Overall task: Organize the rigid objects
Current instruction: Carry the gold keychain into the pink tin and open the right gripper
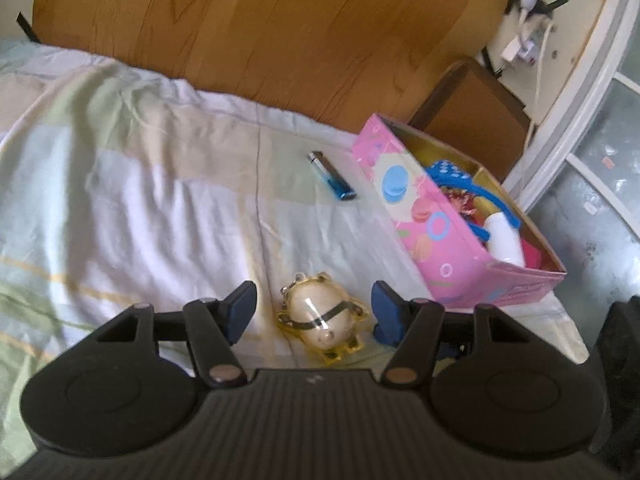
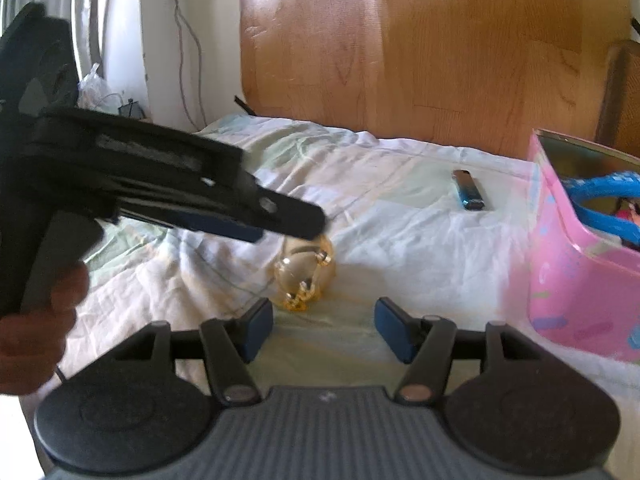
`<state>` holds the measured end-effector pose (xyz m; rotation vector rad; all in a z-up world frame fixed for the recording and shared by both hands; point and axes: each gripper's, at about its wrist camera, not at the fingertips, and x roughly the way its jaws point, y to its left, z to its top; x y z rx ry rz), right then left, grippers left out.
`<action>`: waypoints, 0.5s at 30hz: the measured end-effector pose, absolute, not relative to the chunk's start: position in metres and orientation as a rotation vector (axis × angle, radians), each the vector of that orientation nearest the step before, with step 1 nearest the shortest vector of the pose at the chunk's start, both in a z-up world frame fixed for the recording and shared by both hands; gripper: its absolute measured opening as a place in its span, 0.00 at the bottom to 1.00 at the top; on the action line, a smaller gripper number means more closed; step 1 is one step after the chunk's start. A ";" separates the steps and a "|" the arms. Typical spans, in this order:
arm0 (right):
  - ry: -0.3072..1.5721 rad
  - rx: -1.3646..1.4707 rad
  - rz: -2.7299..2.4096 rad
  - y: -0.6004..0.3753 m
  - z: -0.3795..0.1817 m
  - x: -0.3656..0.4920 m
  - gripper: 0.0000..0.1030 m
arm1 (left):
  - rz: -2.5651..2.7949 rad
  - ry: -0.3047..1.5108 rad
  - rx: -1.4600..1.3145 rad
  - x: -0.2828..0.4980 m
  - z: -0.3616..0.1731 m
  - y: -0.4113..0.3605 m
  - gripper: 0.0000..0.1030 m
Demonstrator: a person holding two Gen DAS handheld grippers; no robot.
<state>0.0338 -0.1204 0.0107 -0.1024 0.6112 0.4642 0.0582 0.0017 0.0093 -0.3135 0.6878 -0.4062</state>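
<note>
Bed [image 1: 132, 184] with a pale patchwork sheet carries everything. Loose on it: one pig-shaped keychain toy [image 1: 322, 322], cream with a yellow clear shell and a chain, and one blue lighter [image 1: 331, 176] with a silver cap. One pink box [image 1: 424, 216] sits at the bed's right edge, open-topped, already holding a blue plastic piece, a white bottle and some red items; contents too jumbled to count further.

Left gripper [image 1: 314, 308]: fingers stand about half open, straddling the pig toy, one pad on each side with visible gaps, not pressing it. From the right wrist view the same gripper [image 2: 288, 224] comes in from the left, a hand [image 2: 36, 320] on its handle, its tips over the toy [image 2: 304, 276].

Right gripper [image 2: 324, 326]: fingers about half open, nothing between them, bare sheet below; the toy lies just ahead of the left pad.

The lighter [image 2: 470, 196] lies well apart from the toy, near the box's [image 2: 576, 280] long side. Wooden headboard [image 1: 280, 40] behind; a brown cabinet [image 1: 472, 120] and cables beyond the box. Nothing lies between toy and box.
</note>
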 end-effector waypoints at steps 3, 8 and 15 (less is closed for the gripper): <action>0.611 -0.112 0.470 -0.109 0.011 0.047 0.56 | -0.401 0.718 -0.333 0.065 0.000 -0.001 0.63; 0.586 -0.055 0.439 -0.113 0.013 0.052 0.37 | -0.397 0.675 -0.311 0.060 0.012 -0.010 0.48; 0.365 -0.064 0.247 -0.168 0.046 0.024 0.37 | -0.583 0.574 -0.274 0.067 0.058 -0.071 0.48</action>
